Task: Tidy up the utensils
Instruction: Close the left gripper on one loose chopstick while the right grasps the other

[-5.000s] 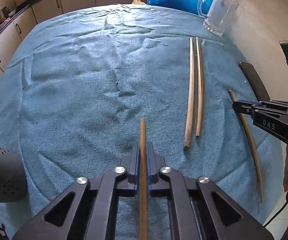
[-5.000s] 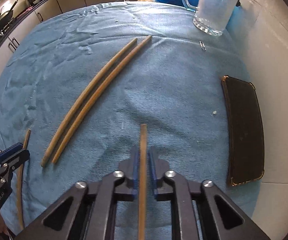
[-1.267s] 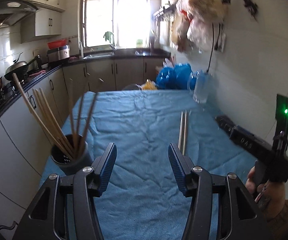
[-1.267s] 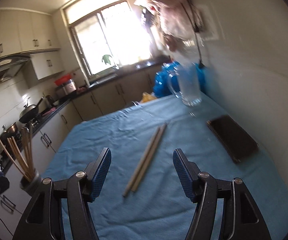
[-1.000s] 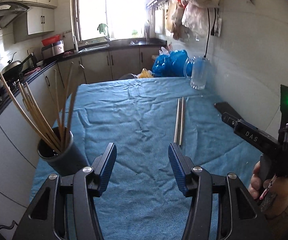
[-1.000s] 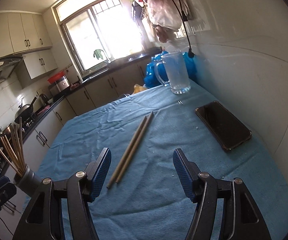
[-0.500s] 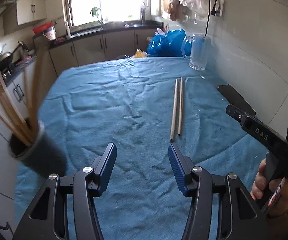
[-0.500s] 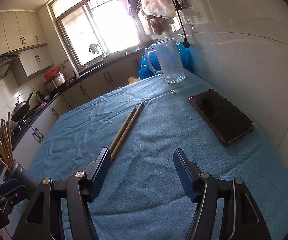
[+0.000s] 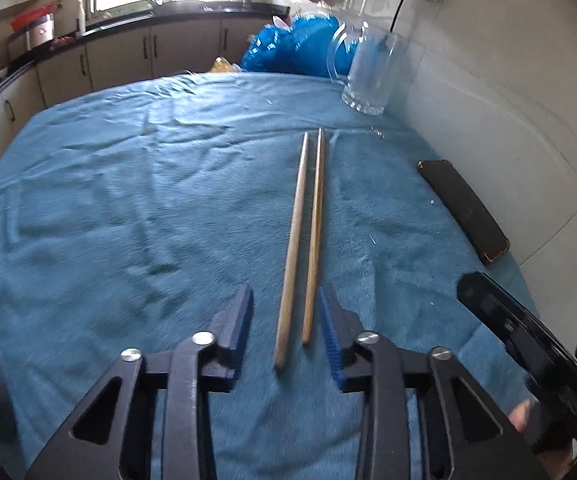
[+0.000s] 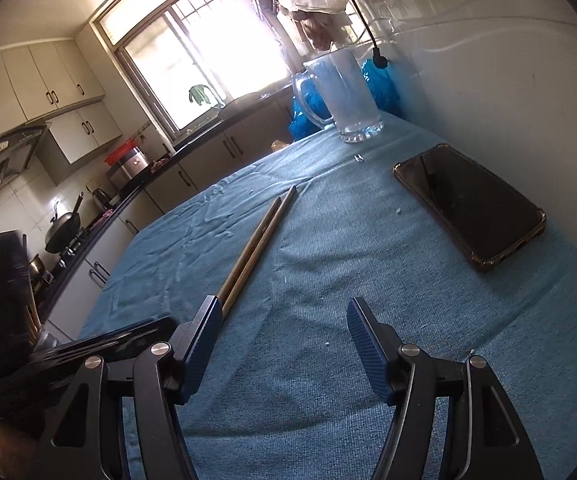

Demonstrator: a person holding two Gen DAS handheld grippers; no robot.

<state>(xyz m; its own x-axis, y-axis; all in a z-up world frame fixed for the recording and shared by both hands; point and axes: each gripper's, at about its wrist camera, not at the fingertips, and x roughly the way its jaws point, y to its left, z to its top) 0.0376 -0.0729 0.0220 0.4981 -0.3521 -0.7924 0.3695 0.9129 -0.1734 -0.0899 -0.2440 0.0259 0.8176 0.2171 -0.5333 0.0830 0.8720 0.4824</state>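
Two wooden chopsticks [image 9: 302,236] lie side by side on the blue cloth [image 9: 128,220]. My left gripper [image 9: 286,324] is open, low over the cloth, with its blue-padded fingers on either side of the chopsticks' near ends. My right gripper [image 10: 284,332] is open and empty, to the right of the same chopsticks [image 10: 254,250], whose near ends lie just beyond its left finger. The right gripper's body shows at the right edge of the left wrist view [image 9: 528,340]. The left gripper's dark body shows at the lower left of the right wrist view [image 10: 88,352].
A glass mug [image 9: 372,76] stands at the far right of the table, with blue plastic bags [image 9: 288,48] behind it. A black phone [image 9: 464,208] lies near the right edge by the white wall. Kitchen cabinets and a counter run along the far and left sides.
My left gripper has dropped and moved forward to straddle the near ends of the two chopsticks. The holder with chopsticks has left its view. My right gripper has lowered toward the cloth.
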